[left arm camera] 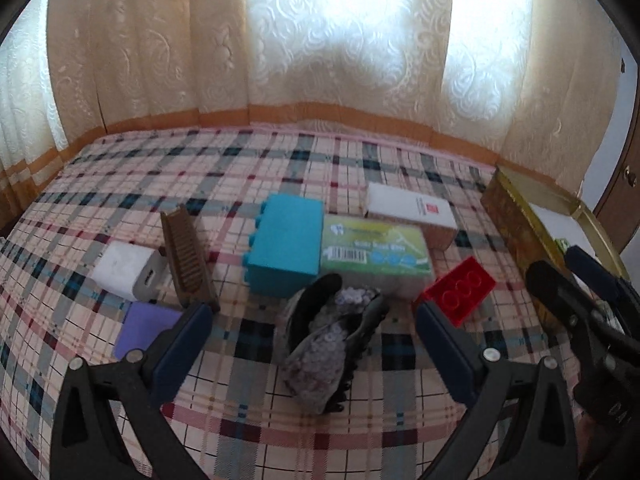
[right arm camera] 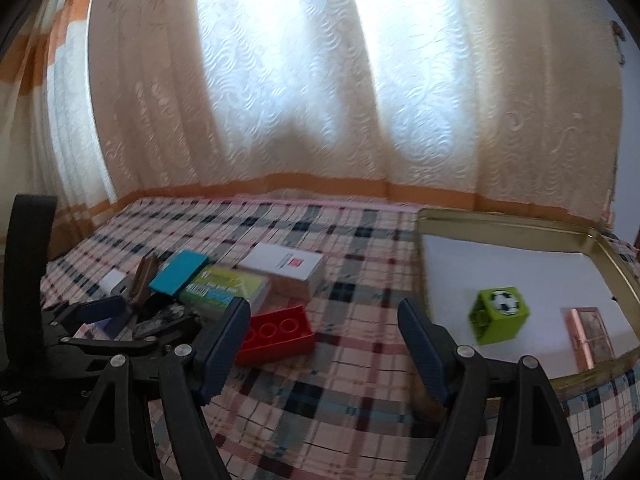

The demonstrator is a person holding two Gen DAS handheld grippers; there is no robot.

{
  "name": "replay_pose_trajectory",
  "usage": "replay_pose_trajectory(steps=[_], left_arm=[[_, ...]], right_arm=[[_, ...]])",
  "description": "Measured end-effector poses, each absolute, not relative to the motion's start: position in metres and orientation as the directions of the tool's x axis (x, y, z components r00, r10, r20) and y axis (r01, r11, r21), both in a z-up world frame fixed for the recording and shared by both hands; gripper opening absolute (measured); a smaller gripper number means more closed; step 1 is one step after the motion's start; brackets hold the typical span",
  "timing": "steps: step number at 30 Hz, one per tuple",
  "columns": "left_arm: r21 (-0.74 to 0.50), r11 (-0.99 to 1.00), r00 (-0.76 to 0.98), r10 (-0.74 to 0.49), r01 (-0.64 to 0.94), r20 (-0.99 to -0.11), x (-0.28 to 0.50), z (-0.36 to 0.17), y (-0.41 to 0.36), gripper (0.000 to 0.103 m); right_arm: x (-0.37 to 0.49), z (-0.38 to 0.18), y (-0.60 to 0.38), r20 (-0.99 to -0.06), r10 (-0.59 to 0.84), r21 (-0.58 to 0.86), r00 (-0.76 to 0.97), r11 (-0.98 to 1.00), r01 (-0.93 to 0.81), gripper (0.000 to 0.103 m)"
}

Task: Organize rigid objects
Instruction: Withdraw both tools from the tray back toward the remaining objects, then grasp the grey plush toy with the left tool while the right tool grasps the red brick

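Note:
My left gripper [left arm camera: 314, 314] is open and empty, its fingers either side of a black sequined hair claw [left arm camera: 328, 340] lying on the plaid bed. Behind it lie a blue block [left arm camera: 286, 246], a green box [left arm camera: 376, 252], a white box [left arm camera: 412, 212], a red brick [left arm camera: 460, 290], a brown comb [left arm camera: 188, 258], a white charger [left arm camera: 128, 270] and a purple block [left arm camera: 146, 328]. My right gripper [right arm camera: 324, 318] is open and empty, above the bed between the red brick [right arm camera: 276, 336] and a gold tin [right arm camera: 500, 222]. The tin holds a green cube [right arm camera: 500, 314] and a pink frame [right arm camera: 588, 334].
The plaid bedspread [left arm camera: 280, 160] runs back to cream curtains [left arm camera: 320, 40] with an orange band. The gold tin [left arm camera: 516, 216] stands at the right edge in the left wrist view, with my right gripper's fingers [left arm camera: 560, 292] in front of it. A wooden door [left arm camera: 624, 196] is far right.

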State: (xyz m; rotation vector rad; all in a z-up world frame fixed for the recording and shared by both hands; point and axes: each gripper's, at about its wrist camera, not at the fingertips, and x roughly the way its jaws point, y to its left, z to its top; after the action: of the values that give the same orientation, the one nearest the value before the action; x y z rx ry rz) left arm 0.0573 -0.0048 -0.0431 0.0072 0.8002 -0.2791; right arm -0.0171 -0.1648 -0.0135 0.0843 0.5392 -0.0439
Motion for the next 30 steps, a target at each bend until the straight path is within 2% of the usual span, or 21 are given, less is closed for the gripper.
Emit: replay_pose_trajectory(steps=[3, 6, 7, 8, 9, 10, 12, 16, 23, 30], left_arm=[[-0.105, 0.963, 0.63, -0.242, 0.248, -0.738, 0.063, -0.049, -0.006, 0.098], [-0.121, 0.966, 0.597, -0.238, 0.23, -0.766, 0.069, -0.055, -0.004, 0.085], [-0.129, 0.964, 0.6, -0.245, 0.231, -0.761, 0.069, -0.055, -0.002, 0.077], [-0.135, 0.964, 0.602, -0.25, 0.231, -0.758, 0.068, -0.054, -0.002, 0.075], [-0.14, 0.962, 0.603, -0.256, 0.232, -0.756, 0.068, -0.053, -0.001, 0.068], [-0.148, 0.96, 0.604, -0.266, 0.239, -0.752, 0.067, -0.053, -0.001, 0.054], [-0.158, 0.956, 0.603, -0.279, 0.247, -0.748, 0.067, -0.052, -0.001, 0.05], [-0.178, 0.952, 0.621, -0.298, 0.248, -0.725, 0.064, -0.048, 0.004, 0.044], [-0.187, 0.967, 0.704, -0.254, 0.173, -0.663, 0.061, -0.037, 0.022, 0.044], [-0.197, 0.968, 0.776, -0.245, 0.158, -0.582, 0.053, -0.022, 0.032, 0.044]], right_arm=[[-0.01, -0.017, -0.157, -0.541, 0.009, 0.059, 0.841, 0.998, 0.027, 0.078], [-0.005, -0.02, -0.154, -0.566, 0.022, 0.056, 0.824, 0.998, 0.013, 0.078], [-0.003, -0.021, -0.154, -0.573, 0.027, 0.059, 0.819, 0.998, 0.009, 0.078], [-0.002, -0.022, -0.154, -0.58, 0.032, 0.063, 0.814, 0.998, 0.006, 0.078], [0.0, -0.023, -0.154, -0.587, 0.038, 0.07, 0.809, 0.998, 0.004, 0.078], [0.001, -0.023, -0.155, -0.593, 0.044, 0.077, 0.804, 0.997, 0.002, 0.078], [0.004, -0.025, -0.155, -0.603, 0.05, 0.082, 0.796, 0.997, 0.0, 0.078], [0.008, -0.027, -0.152, -0.618, 0.062, 0.081, 0.784, 0.997, -0.015, 0.078], [0.018, -0.032, -0.139, -0.648, 0.081, 0.06, 0.757, 0.997, -0.055, 0.078], [0.041, -0.046, -0.133, -0.731, 0.075, 0.052, 0.679, 0.997, -0.053, 0.078]])
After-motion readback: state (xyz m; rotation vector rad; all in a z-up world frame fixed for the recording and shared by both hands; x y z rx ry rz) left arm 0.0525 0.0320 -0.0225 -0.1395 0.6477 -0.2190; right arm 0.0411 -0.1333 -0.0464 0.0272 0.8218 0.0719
